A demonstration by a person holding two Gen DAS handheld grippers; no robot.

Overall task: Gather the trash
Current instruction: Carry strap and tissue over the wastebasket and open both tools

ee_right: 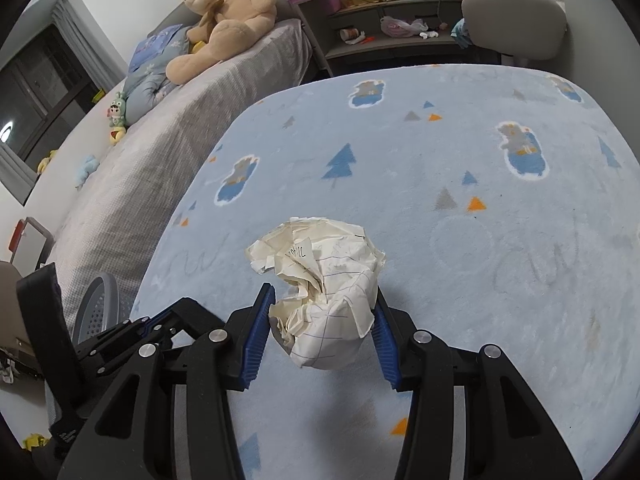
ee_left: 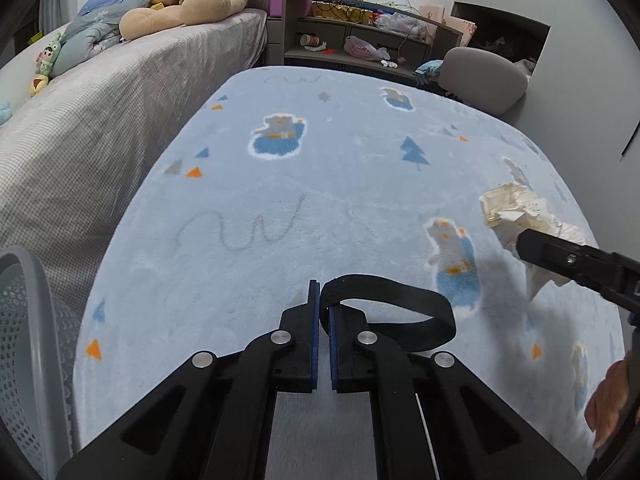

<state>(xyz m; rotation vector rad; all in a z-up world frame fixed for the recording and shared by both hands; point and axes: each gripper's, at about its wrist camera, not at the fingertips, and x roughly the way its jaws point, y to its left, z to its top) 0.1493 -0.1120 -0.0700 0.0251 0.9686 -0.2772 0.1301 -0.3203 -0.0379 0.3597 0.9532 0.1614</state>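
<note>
1. Holding a crumpled ball of lined paper [ee_right: 324, 300], the right claw [ee_right: 322, 320] has its blue pads pressed against both sides of the wad, which hangs clear above the pale blue rug [ee_right: 500, 280].
2. The left claw [ee_left: 324, 312] is pressed together with nothing between its blue pads; a black strap [ee_left: 400, 312] loops off its right finger and is not trash.
3. In the left wrist view the same paper ball [ee_left: 516, 216] shows at the right, gripped by the right claw [ee_left: 528, 246] and well apart from the left one.
4. A grey perforated bin [ee_left: 24, 340] stands at the far left, just beside the bed [ee_left: 100, 128]; the right wrist view shows its rim [ee_right: 102, 308] behind the left claw's linkage.
5. Judged from this, the pick-up step is done for this piece and the carry to the bin is in hand.
6. The next move calls for swinging the right claw leftward across the rug, past the left claw, until the wad is over the bin's mouth, then spreading the pads to drop it.
7. More litter may lie on the shelves [ee_left: 360, 40] at the far end, a tipped cup and plastic bags perhaps, but it is too small to be sure.
</note>
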